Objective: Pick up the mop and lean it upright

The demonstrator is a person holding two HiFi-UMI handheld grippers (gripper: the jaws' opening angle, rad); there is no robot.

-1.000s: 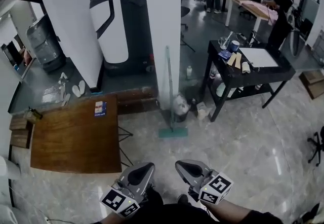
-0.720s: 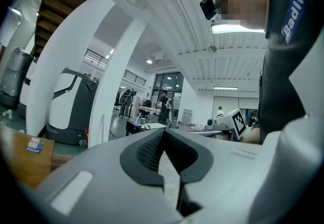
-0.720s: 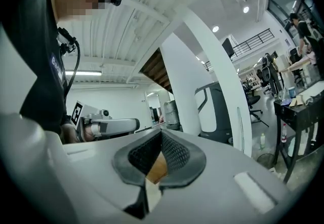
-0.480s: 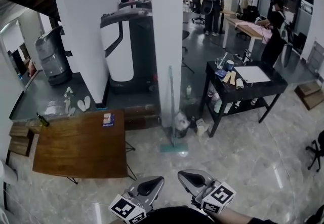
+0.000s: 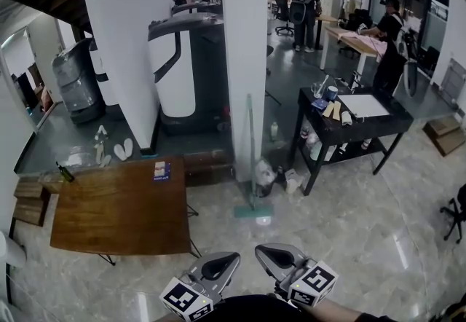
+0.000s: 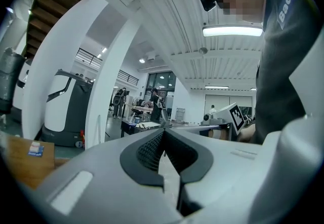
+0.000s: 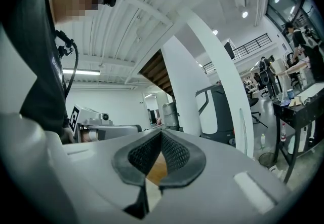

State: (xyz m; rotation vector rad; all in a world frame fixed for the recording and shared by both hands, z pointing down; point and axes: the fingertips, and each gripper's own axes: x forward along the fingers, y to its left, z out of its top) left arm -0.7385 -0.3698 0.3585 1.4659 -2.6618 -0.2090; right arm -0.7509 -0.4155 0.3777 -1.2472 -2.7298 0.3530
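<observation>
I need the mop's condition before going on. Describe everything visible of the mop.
The mop has a long, thin, pale grey handle and a flat, rectangular teal head. It stands nearly upright: the head lies flat on the glossy marble floor and the handle leans against the white pillar. A small bin with a pale bag stands just to its right; whether they touch is unclear. Nothing holds it.
</observation>
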